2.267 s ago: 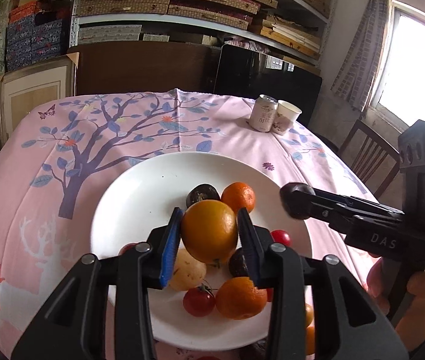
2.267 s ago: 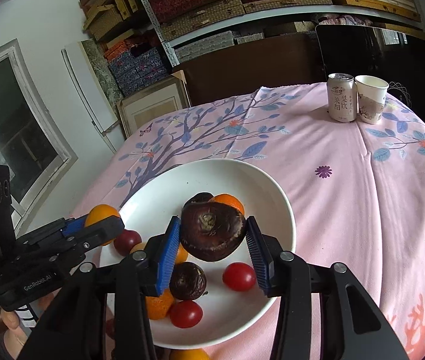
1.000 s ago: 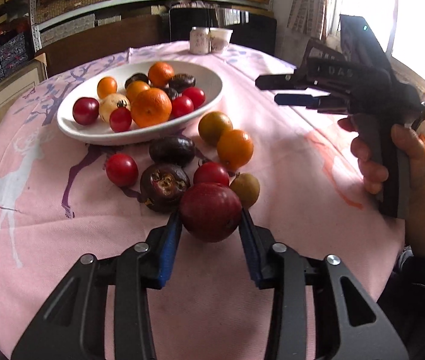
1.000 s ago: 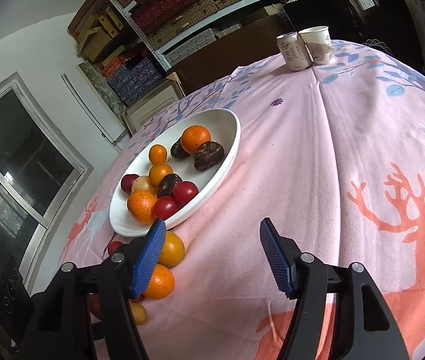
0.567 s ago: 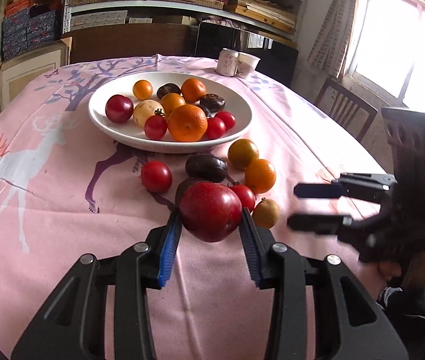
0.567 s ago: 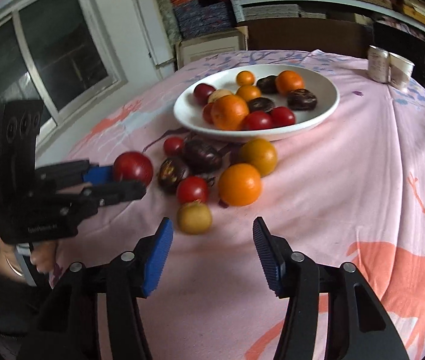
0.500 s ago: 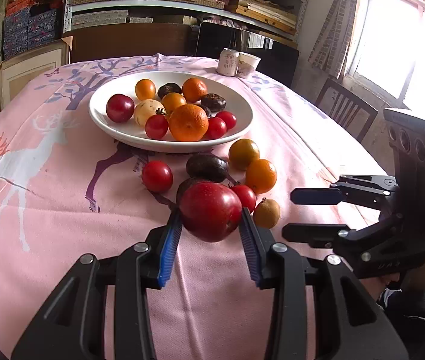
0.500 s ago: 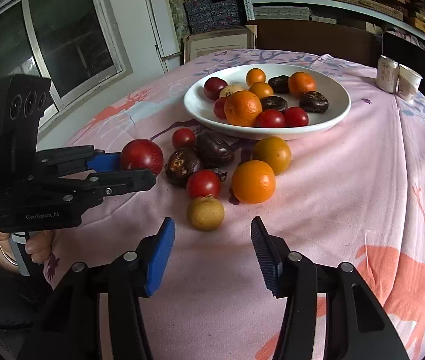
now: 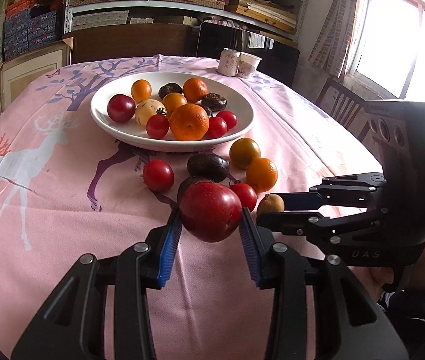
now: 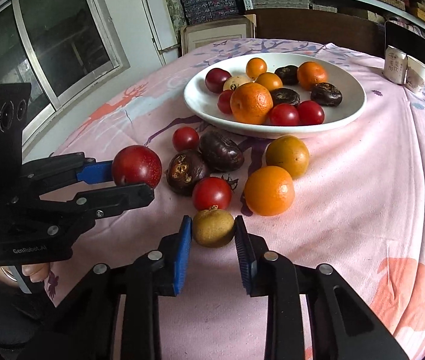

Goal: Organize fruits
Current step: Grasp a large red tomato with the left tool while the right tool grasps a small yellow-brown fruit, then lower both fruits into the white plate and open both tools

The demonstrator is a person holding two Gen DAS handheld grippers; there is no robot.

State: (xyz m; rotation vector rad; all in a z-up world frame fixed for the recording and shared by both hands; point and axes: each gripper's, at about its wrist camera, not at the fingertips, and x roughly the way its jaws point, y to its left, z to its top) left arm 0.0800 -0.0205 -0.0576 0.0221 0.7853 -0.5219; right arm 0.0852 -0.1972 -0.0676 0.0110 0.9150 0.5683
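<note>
My left gripper [image 9: 210,228] is shut on a dark red plum [image 9: 210,211] and holds it above the pink tablecloth; it shows in the right wrist view too [image 10: 136,166]. My right gripper [image 10: 214,232] has its blue pads on either side of a small yellow-brown fruit [image 10: 214,228] that lies on the cloth, touching or nearly touching it. That fruit also shows in the left wrist view [image 9: 269,204]. A white plate [image 9: 236,102] with several oranges, tomatoes and dark fruits stands farther back. Loose fruit lies before it: two oranges [image 10: 269,190], tomatoes [image 10: 211,193], dark passion fruits [image 10: 220,150].
A drink can [image 9: 229,61] and a paper cup [image 9: 249,64] stand at the table's far edge. A wooden chair [image 9: 340,106] is at the right, shelves of boxes behind. A window [image 10: 47,42] is at the left in the right wrist view.
My right gripper has moved in low onto the small yellow-brown fruit and narrowed around it. My left gripper still holds the red plum, almost unmoved.
</note>
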